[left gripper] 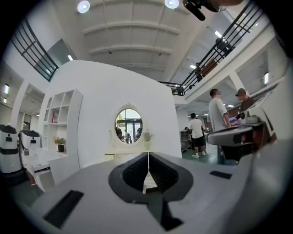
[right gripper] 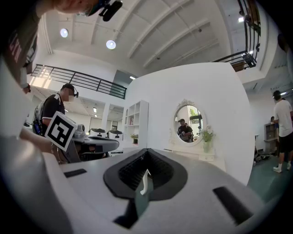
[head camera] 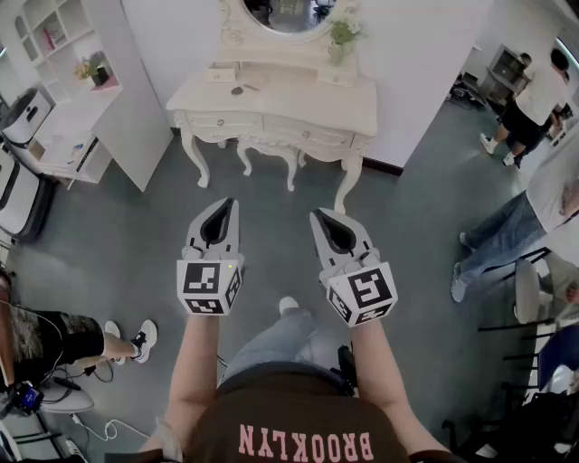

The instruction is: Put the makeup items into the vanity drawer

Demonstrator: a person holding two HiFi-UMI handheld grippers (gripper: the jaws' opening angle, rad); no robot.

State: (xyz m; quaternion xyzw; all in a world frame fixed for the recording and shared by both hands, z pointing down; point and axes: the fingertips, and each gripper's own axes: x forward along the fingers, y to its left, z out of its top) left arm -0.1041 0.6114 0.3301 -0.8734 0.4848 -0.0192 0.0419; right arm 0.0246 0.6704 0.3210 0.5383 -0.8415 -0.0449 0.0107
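Note:
The cream vanity table [head camera: 298, 99] stands against the white wall ahead of me, its two front drawers [head camera: 306, 136] closed. A few small makeup items [head camera: 238, 89] lie on its top near a small box [head camera: 220, 74], and a vase with a plant [head camera: 340, 41] stands by the oval mirror [head camera: 288, 14]. My left gripper [head camera: 229, 202] and right gripper [head camera: 317, 214] hover side by side over the grey floor, well short of the vanity. Both are shut with nothing between their jaws. The left gripper [left gripper: 148, 153] and the right gripper [right gripper: 146, 150] each point toward the mirror [left gripper: 128, 124] [right gripper: 190, 121].
A white shelf unit [head camera: 86, 81] stands left of the vanity, with white machines [head camera: 23, 113] beside it. A seated person's legs [head camera: 99, 344] are at the left. Other people [head camera: 529, 90] stand at the right, one [head camera: 507, 235] close by a stool [head camera: 529, 289].

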